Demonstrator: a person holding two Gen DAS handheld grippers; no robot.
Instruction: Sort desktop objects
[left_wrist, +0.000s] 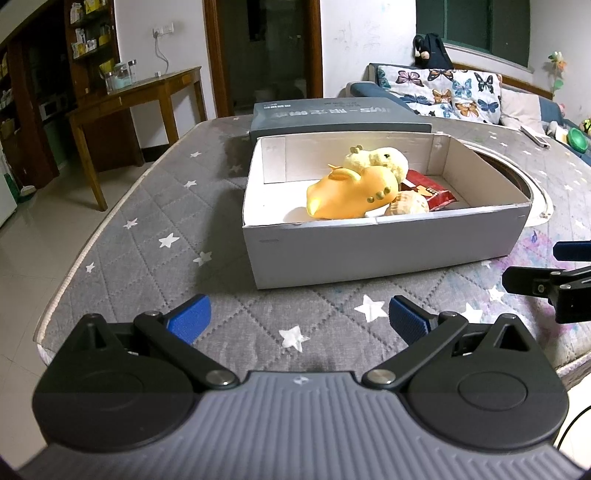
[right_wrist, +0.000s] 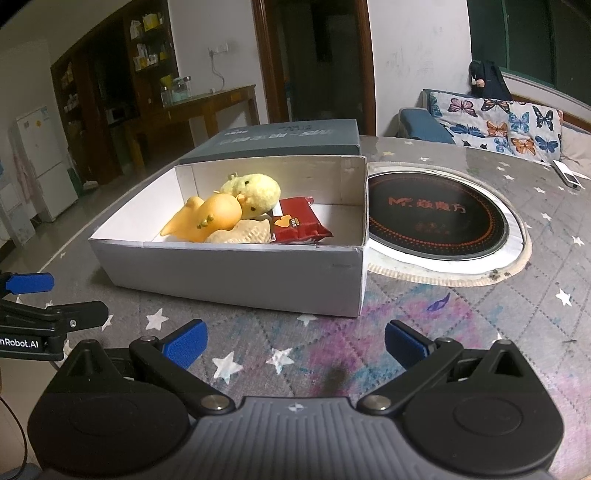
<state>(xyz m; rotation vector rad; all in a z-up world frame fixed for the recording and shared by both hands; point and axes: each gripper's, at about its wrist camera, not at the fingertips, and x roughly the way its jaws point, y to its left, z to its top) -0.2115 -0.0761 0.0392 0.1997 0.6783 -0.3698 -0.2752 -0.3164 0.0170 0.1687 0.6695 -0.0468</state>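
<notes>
A round table covered in a grey quilted cloth (left_wrist: 177, 206) printed with white stars holds an open, shallow cardboard box (left_wrist: 384, 243) with white walls inside and pale grey outside. Its dark grey lid (left_wrist: 332, 114) lies flat just behind it, touching the back wall.

Inside the box, gathered toward its right half, sit four things pressed together: a smooth, glossy orange rubber duck (right_wrist: 207, 218), a fuzzy pale yellow plush chick (right_wrist: 255, 192) behind it, a beige waffle-textured piece (right_wrist: 243, 234) in front, and a shiny red crinkled snack packet (right_wrist: 299, 225) to the right.

Just right of the box, a round black glass hotplate (right_wrist: 436, 218) with orange lettering is set into the table.

The left gripper (left_wrist: 299, 317) hovers above the cloth in front of the box, its blue ribbed pads spread wide apart, holding nothing. The right gripper (right_wrist: 295, 341) hovers beside it, also spread wide and empty.

A sofa with a butterfly-print cushion (left_wrist: 450, 92) stands behind.
</notes>
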